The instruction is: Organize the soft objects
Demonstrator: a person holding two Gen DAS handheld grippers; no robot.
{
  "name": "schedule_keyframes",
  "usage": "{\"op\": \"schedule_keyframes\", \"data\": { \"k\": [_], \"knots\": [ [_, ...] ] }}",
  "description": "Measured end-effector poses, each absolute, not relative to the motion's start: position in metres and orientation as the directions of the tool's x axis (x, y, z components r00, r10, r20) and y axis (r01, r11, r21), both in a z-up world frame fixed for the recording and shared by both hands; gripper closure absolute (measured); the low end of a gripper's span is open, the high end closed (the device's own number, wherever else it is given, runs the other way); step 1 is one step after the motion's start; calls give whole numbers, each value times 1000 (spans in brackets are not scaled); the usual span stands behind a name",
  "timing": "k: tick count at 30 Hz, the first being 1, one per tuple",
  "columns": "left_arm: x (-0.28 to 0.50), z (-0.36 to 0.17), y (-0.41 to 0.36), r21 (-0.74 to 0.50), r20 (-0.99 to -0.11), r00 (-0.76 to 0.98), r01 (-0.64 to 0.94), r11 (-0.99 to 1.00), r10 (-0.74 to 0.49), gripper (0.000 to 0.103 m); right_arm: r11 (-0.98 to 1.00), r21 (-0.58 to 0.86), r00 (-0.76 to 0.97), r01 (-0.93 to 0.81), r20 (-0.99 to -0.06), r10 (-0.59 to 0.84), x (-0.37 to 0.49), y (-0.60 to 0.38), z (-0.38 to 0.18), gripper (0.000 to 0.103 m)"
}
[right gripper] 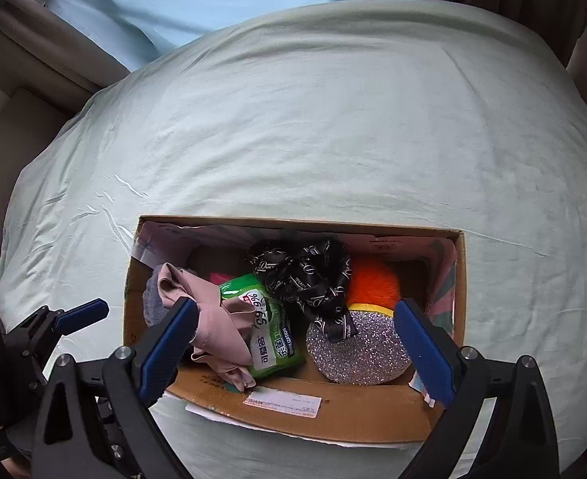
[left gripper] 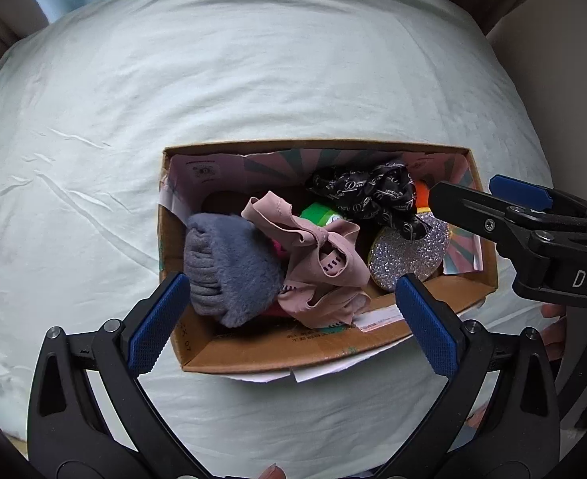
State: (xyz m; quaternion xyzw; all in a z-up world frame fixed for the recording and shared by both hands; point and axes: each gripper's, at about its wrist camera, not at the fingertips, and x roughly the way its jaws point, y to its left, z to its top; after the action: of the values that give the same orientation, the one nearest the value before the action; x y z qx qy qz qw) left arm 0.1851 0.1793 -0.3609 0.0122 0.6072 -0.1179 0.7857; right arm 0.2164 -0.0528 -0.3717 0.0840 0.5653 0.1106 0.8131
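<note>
Your left hand-held gripper is spread wide and grasps nothing; its blue-padded fingers hang above the near wall of the cardboard box, one over the left end and one toward the right. Your right hand-held gripper is likewise released and empty, its fingers straddling the near half of the same box from above. In the left wrist view you can see the right one reaching in from the right edge, its tip over the box's right end.

Between your left fingers sit a gray fleece bundle at the left end of the box and a crumpled pink cloth just beside it, touching it. A green pack of wipes lies partly under the pink cloth, toward the middle. Behind it rests a black ribbon with pale lettering, bunched into a loose knot; one tail of it drapes onto the silver glitter disc at the right front of the box. An orange fluffy thing sits behind the disc, touching its yellow rim. A small bit of bright pink shows low between the gray bundle and the pink cloth; you cannot tell what it is.

The box is lined with patterned paper along its far and right walls, and a white label is stuck on its near flap. It stands on a bed covered by a pale green sheet, rumpled to the left of the box.
</note>
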Motion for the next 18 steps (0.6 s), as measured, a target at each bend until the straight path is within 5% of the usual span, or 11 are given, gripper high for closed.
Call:
{"op": "schedule_keyframes", "data": {
  "k": [8, 18],
  "knots": [
    [146, -281, 179, -102, -924, 349, 167, 981, -156, 1, 944, 311, 417, -107, -848, 327, 177, -69, -294, 5],
    [84, -138, 152, -75, -794, 596, 102, 992, -121, 1, 975, 167, 645, -150, -731, 224, 99, -111, -158, 5]
  ]
}}
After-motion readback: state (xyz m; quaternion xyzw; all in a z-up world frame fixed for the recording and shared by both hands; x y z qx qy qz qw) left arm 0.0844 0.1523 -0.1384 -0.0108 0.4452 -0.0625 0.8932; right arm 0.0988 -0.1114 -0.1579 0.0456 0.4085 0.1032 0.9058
